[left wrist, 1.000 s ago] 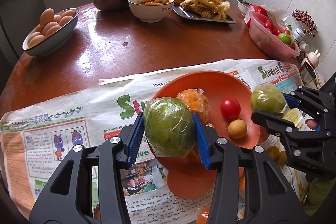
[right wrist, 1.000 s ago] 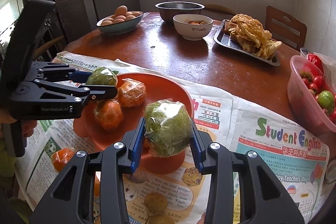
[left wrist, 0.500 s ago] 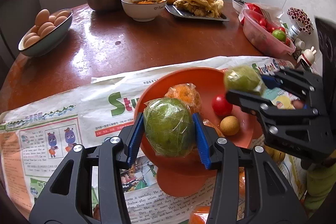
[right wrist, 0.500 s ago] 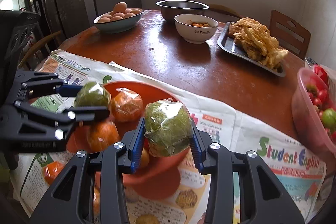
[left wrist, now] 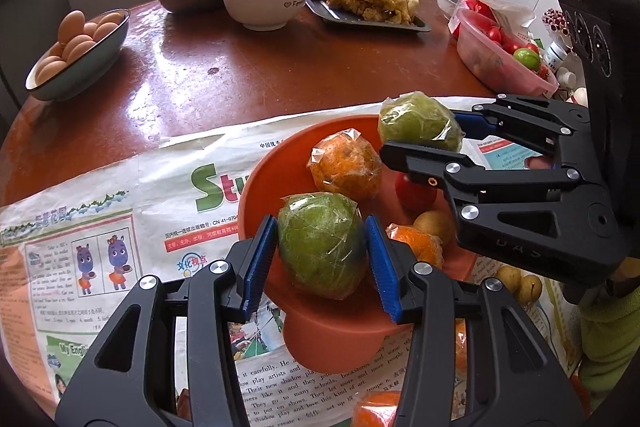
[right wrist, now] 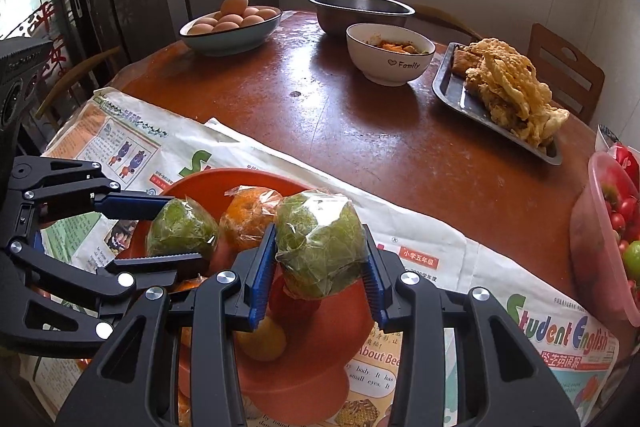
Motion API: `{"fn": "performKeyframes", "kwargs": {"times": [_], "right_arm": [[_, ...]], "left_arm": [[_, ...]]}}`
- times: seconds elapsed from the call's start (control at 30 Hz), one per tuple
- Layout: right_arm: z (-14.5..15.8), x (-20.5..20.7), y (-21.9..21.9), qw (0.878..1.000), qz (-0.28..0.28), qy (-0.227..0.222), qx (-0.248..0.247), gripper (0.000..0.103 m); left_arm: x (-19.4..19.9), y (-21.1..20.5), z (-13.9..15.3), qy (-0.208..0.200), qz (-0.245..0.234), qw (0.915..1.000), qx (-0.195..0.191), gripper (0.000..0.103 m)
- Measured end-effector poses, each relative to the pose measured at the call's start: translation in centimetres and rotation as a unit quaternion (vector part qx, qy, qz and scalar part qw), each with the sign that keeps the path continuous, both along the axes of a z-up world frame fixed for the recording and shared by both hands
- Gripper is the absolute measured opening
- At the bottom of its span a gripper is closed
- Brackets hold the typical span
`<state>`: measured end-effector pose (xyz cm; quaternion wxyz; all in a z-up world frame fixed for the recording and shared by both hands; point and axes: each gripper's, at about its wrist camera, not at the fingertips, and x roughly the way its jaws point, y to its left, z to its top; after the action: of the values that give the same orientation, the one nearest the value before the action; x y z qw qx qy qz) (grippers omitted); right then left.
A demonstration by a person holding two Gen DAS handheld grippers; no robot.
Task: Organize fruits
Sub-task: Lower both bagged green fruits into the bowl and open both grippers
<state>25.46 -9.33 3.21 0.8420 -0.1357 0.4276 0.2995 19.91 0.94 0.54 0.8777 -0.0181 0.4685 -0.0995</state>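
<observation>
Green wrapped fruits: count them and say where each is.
2: one clamped in the left gripper, one clamped in the right gripper, both over the orange bowl. Others may be hidden.

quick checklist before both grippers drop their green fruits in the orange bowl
1. Left gripper grip: fingers clamp a wrapped green fruit on both sides: ok.
2. Right gripper grip: its wrapped green fruit is pinched the same way: ok.
3. Both fruits over the orange bowl: ok.
4. Free landing space: a wrapped orange, a red tomato and a small yellow fruit already fill much of the bowl: cannot tell.
5. Grippers clear of each other: close together over the bowl, no contact visible: ok.
6. Bowl stability on the newspaper: cannot tell.
</observation>
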Motion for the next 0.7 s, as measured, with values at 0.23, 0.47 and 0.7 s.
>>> {"fn": "performKeyframes", "kwargs": {"times": [0.23,0.47,0.7], "right_arm": [[-0.04,0.08,-0.10,1.000,-0.004,0.000,0.002,0.039],[0.38,-0.40,-0.18,1.000,-0.001,-0.004,0.008,0.045],[0.82,-0.89,-0.76,1.000,-0.008,-0.007,0.014,0.055]], "left_arm": [[0.02,0.08,-0.02,0.001,0.000,1.0000,-0.001,0.038],[-0.04,0.15,-0.03,0.000,0.001,1.0000,-0.002,0.038],[-0.29,0.17,0.02,-0.002,0.002,1.0000,-0.002,0.038]]}}
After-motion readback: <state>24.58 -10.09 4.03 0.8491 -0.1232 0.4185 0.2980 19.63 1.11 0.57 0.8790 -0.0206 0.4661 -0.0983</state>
